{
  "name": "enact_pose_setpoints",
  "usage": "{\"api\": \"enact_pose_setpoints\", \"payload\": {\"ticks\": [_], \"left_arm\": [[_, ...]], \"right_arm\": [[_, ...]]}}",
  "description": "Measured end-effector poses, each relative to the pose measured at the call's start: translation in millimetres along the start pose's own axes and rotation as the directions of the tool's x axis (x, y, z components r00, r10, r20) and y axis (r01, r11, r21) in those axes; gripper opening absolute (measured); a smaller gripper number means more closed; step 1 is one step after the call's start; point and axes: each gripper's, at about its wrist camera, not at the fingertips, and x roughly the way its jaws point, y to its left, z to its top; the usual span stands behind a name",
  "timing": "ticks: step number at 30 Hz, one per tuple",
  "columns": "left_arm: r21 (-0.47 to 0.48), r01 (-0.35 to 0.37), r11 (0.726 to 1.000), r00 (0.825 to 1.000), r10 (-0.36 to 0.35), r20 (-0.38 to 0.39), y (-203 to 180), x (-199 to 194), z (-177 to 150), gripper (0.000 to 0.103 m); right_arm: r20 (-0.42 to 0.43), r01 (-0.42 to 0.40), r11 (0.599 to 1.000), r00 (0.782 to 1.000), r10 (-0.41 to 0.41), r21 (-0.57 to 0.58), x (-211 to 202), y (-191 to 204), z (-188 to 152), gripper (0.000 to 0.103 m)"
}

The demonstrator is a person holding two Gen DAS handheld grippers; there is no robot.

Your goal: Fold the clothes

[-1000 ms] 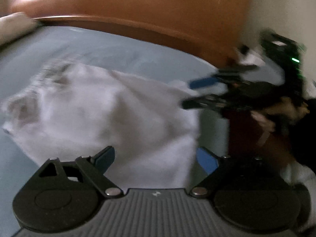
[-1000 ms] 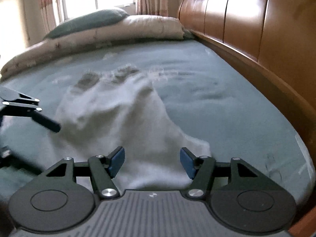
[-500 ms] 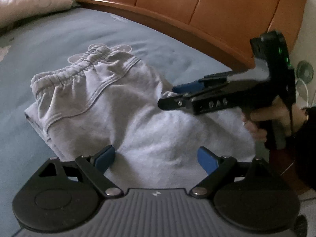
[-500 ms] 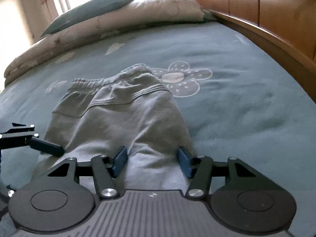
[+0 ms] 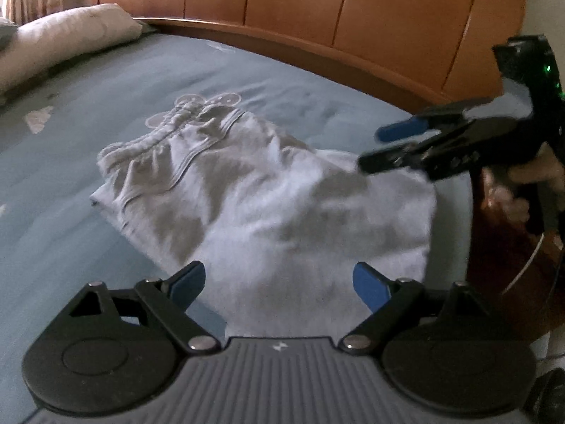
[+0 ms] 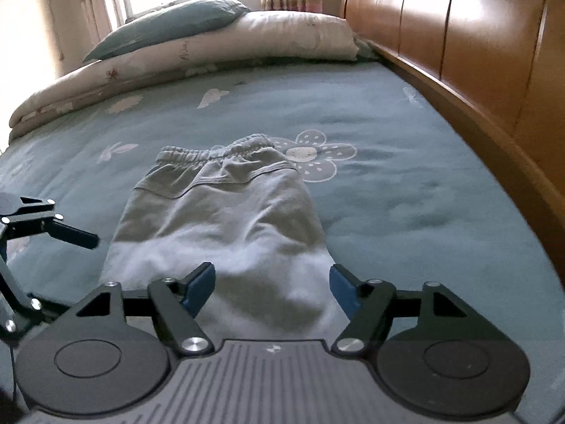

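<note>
A pair of light grey shorts [image 5: 254, 198] [image 6: 226, 219] lies flat on the blue-green bedspread [image 6: 388, 190], its elastic waistband at the far end. Above their near hem my left gripper [image 5: 279, 279] hovers open, blue pads wide apart and nothing between them. My right gripper [image 6: 270, 284] hangs over the same hem from the other side; its jaws are opening and the pads do not press the cloth. In the left wrist view the right gripper [image 5: 381, 145] reaches in from the right, held by a hand [image 5: 529, 176]. The left gripper's finger [image 6: 70, 235] shows at the left edge.
A wooden headboard [image 5: 353, 21] [image 6: 476, 56] runs along the bed's right side. A rolled quilt [image 6: 176, 60] and a blue-grey pillow [image 6: 169, 24] lie at the far end under a window. A flower print [image 6: 314, 155] marks the sheet beside the waistband.
Both grippers drew back toward the near hem, so more of the shorts and bed shows. The right gripper's jaws spread wider. The shorts lie as before.
</note>
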Motion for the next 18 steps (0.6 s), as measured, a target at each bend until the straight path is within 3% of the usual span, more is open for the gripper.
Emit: {"api": "enact_pose_setpoints", "payload": {"ticks": [4,10,15,18], "left_arm": [[-0.008,-0.053,0.999,0.998,0.053,-0.025,-7,-22,-27,0.091],[-0.043,-0.055,0.998,0.998,0.054,-0.037,-18,-48,-57,0.091],[-0.064,-0.047,0.997,0.999,0.047,-0.002,-22,-61,-73,0.092],[-0.091,-0.037,0.995,0.999,0.039,0.017,-19,-64,-82,0.092]], "right_arm": [[0.016,0.005,1.0,1.0,-0.006,0.028,-36,-1,-6,0.081],[0.089,-0.058,0.989,0.995,0.046,0.135,-82,7,14,0.088],[0.137,-0.082,0.995,0.988,0.072,0.065,-94,53,53,0.103],[0.102,-0.087,0.996,0.991,0.085,0.016,-72,80,68,0.103]]}}
